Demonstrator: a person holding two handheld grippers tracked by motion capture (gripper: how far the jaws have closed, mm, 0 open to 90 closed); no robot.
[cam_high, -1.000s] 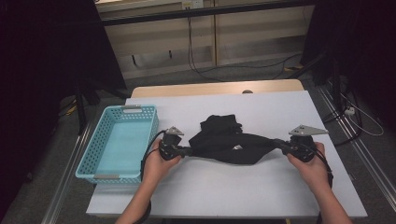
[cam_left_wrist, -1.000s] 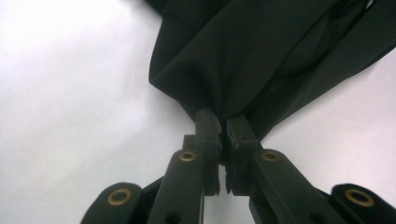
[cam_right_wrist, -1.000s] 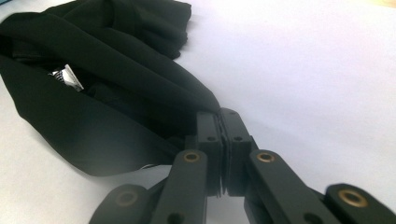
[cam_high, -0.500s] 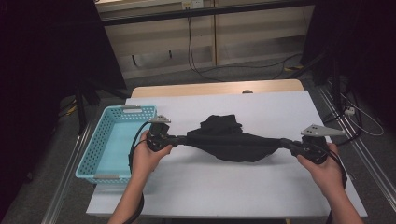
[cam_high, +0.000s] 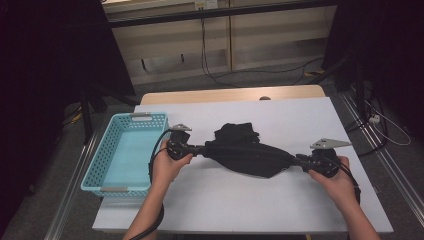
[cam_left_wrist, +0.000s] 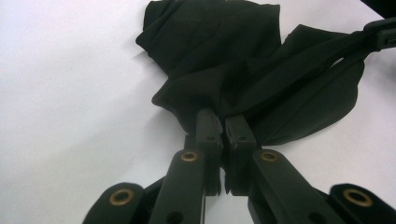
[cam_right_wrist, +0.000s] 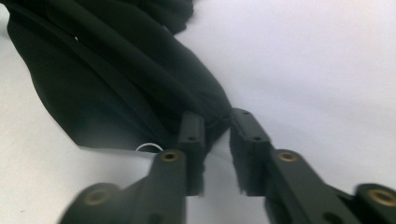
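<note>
White desk (cam_high: 250, 200) surface, seen from the high view, carries every item in the scene; a strip of bare wood shows along its far edge. Largest upon it is a black garment (cam_high: 247, 152), stretched into a long, sagging band across the middle of the desk, with a bunched mass of the same fabric lying on the surface at its far side. The ends of the band taper toward the two grippers. To the left, touching the desk's left edge, stands a light-blue perforated basket (cam_high: 107, 172), well apart from the garment and just beside the left hand (cam_high: 167, 167).

The left gripper (cam_high: 192, 149) meets the garment's left end. In the left gripper view its fingers (cam_left_wrist: 208, 135) stand nearly together, clamped on a gathered corner of the black fabric (cam_left_wrist: 261, 79), which fans away from them across the white surface.

The right gripper (cam_high: 300, 160), held in the right hand (cam_high: 337, 182), lies at the garment's right end. In the right gripper view its fingers (cam_right_wrist: 191, 135) have just been opening: a clear gap stands between them, the fabric's (cam_right_wrist: 116, 79) tip lies within that gap against the left-hand finger, and the other finger stands free of the cloth. A small white loop (cam_right_wrist: 148, 147) shows at the fabric's lower edge.
</note>
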